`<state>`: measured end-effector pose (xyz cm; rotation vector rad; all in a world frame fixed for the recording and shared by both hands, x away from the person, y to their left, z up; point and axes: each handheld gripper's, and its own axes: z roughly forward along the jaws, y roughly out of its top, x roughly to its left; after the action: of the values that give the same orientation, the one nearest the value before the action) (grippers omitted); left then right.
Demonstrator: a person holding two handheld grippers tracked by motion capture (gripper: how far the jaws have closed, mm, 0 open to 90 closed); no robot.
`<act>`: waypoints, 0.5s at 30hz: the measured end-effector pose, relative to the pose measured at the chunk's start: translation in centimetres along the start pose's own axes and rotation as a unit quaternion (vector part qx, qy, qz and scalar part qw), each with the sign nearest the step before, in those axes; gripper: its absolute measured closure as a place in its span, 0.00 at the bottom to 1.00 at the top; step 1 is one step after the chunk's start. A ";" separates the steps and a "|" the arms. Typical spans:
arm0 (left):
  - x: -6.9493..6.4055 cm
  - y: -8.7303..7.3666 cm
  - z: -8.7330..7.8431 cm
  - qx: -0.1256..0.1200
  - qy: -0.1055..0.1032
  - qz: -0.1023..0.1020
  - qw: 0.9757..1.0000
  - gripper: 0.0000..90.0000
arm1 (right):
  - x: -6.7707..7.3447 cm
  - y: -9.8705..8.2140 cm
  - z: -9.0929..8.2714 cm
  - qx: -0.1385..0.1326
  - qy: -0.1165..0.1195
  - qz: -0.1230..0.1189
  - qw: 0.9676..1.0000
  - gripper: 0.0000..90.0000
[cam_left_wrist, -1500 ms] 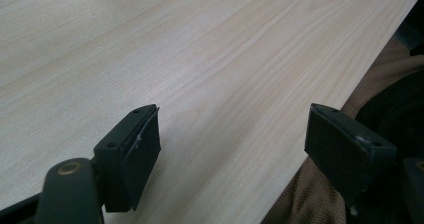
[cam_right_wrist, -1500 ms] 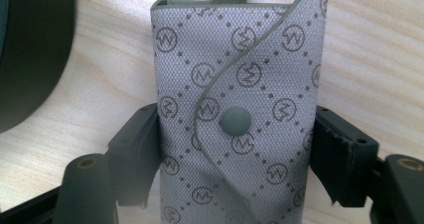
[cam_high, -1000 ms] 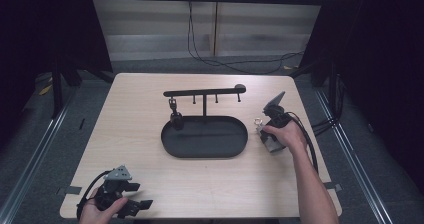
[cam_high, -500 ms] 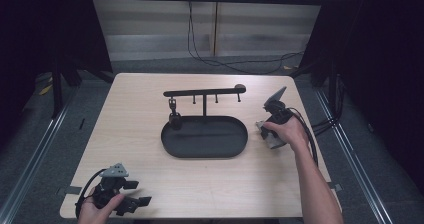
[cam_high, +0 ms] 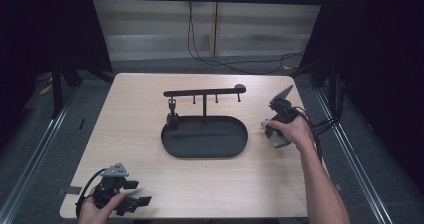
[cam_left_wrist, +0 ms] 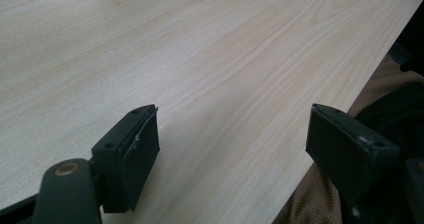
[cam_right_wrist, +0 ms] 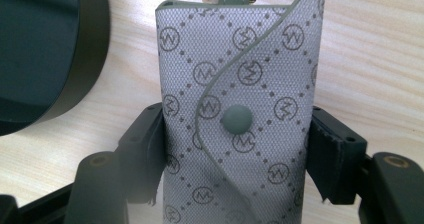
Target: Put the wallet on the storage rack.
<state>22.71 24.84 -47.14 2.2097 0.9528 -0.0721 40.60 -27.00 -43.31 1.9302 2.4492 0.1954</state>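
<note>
Raised key pouch (cam_right_wrist: 240, 114) between right tongs (cam_right_wrist: 235, 149)

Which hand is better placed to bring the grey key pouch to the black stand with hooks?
Right. The right gripper is shut on the grey key pouch, beside the black tray of the hook stand. The left gripper is open and empty at the table's near edge.

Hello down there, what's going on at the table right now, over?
Right gripper shut on grey patterned pouch, beside black oval tray. Left gripper open, idle at table edge. Nothing in the way.
</note>
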 end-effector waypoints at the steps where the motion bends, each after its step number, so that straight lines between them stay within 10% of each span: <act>1: 0.0 0.0 0.0 0.001 0.000 0.000 1.000 0.23 | -0.1 -0.1 -0.1 -0.002 0.003 -0.003 1.000 0.37; 15: -0.1 0.0 0.0 0.002 -0.004 0.006 1.000 0.23 | 0.4 -0.2 -2.1 -0.006 -0.009 -0.002 1.000 0.37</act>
<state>22.62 24.76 -47.07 2.2166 0.9366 -0.0765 40.15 -26.82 -41.18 1.9139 2.4344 0.1906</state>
